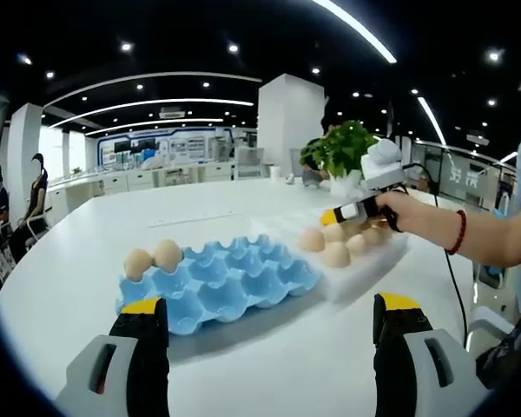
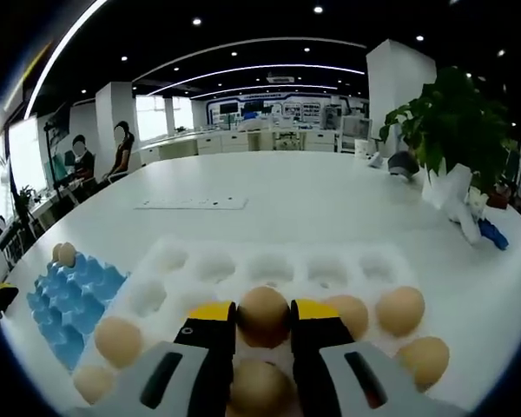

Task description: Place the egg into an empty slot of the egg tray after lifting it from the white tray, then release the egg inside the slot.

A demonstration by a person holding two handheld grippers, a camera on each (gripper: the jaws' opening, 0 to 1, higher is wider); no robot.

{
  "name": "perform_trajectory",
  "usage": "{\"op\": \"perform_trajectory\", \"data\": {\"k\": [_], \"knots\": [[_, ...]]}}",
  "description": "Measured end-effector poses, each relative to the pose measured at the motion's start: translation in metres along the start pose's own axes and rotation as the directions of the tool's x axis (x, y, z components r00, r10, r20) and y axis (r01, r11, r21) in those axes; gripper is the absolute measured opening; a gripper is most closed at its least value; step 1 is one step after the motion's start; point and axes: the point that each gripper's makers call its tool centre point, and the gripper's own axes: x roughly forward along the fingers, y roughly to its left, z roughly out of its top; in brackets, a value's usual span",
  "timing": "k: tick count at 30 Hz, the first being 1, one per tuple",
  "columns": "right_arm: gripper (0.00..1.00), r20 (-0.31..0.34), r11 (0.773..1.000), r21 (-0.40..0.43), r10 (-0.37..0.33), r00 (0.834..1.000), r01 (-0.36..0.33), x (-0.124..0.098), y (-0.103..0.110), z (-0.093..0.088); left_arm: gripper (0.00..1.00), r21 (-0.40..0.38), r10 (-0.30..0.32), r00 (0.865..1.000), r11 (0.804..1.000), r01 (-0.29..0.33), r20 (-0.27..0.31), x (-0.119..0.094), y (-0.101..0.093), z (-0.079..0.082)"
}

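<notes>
Your right hand-held gripper [image 2: 262, 323]: jaws closed around egg [image 2: 262, 314], still seated in white tray [image 2: 269, 261]. Blue egg tray [image 2: 69, 300] lay off to its left on desk [image 2: 313, 195]. Your left hand-held gripper [image 1: 269, 313]: wide open, empty, near blue tray's front edge.

Grey grippers, yellow-tipped black fingers [image 2: 215, 323]; red bracelet [image 1: 458, 233] on wrist; black cable [image 1: 452, 280].

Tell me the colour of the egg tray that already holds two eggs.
Light blue. The egg tray shows best in the left gripper view, beside the white tray.
</notes>
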Motion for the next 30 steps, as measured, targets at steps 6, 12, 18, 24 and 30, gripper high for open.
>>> {"op": "perform_trajectory", "data": {"k": [6,12,18,24,30], "knots": [[0.25,0.073,1.0,-0.025,0.002,0.997,-0.001,-0.014,0.001,0.018,1.0,0.007,-0.009,1.0,1.0,0.009,0.006,0.0,-0.005,0.006],[0.26,0.084,1.0,-0.023,0.02,0.996,-0.018,-0.019,0.004,0.024,1.0,0.006,-0.012,1.0,1.0,0.012,0.016,-0.001,-0.013,0.011],[0.26,0.094,0.998,-0.037,0.05,0.994,-0.047,-0.023,0.012,0.029,1.0,0.004,-0.017,1.0,1.0,0.017,0.017,-0.001,-0.019,0.013],[0.26,0.103,0.995,-0.068,0.082,0.991,-0.076,-0.031,0.028,0.028,1.0,-0.005,-0.017,1.0,1.0,0.017,0.019,-0.001,-0.02,0.013],[0.26,0.109,0.992,-0.074,0.113,0.988,-0.105,-0.031,0.039,0.03,1.0,-0.008,-0.019,1.0,1.0,0.019,0.017,-0.002,-0.02,0.011]]}}
